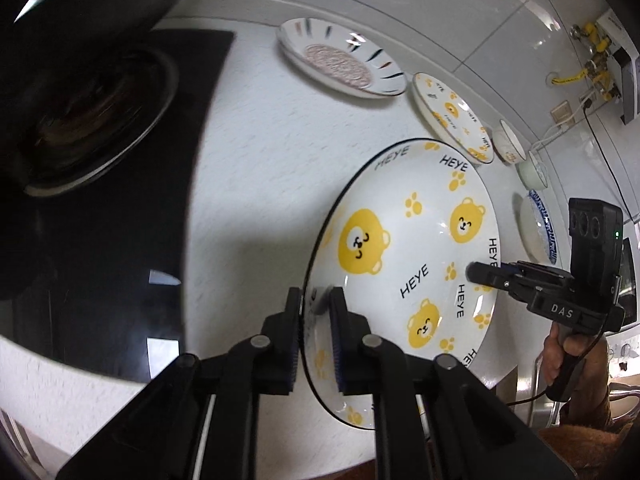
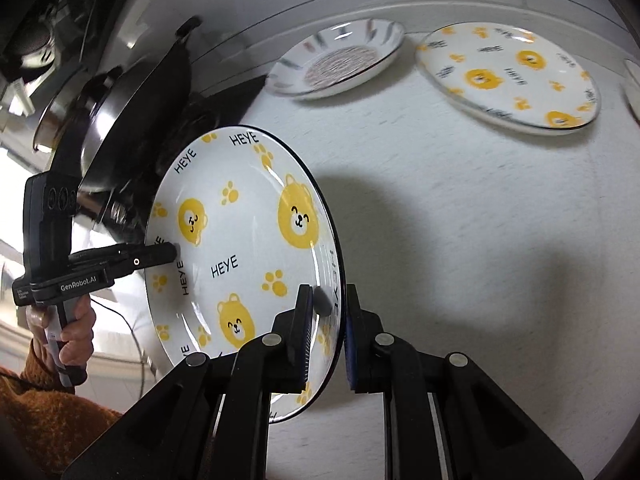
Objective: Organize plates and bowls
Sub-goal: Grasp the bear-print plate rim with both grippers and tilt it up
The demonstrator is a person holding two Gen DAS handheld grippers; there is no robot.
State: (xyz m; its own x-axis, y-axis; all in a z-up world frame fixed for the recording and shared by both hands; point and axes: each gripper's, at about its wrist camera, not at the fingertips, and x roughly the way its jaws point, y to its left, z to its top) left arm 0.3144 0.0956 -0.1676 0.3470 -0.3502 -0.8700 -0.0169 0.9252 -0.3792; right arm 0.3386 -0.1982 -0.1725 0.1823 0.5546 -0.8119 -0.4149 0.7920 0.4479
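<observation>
A large white plate with yellow bears and "HEYE" lettering (image 1: 404, 256) (image 2: 244, 248) is held on edge above the white counter between both grippers. My left gripper (image 1: 316, 300) is shut on its rim at one side; it also shows in the right wrist view (image 2: 170, 254). My right gripper (image 2: 326, 300) is shut on the opposite rim; it also shows in the left wrist view (image 1: 476, 272). A second bear plate (image 1: 452, 116) (image 2: 512, 76) and a striped plate with a pink centre (image 1: 340, 60) (image 2: 340, 60) lie flat on the counter by the wall.
A black cooktop (image 1: 120, 240) with a dark pan (image 1: 88, 120) (image 2: 132, 120) lies to the left. Small bowls (image 1: 508, 142) (image 1: 534, 170) and a blue-patterned dish (image 1: 538, 232) line the counter's far right. Tiled wall behind.
</observation>
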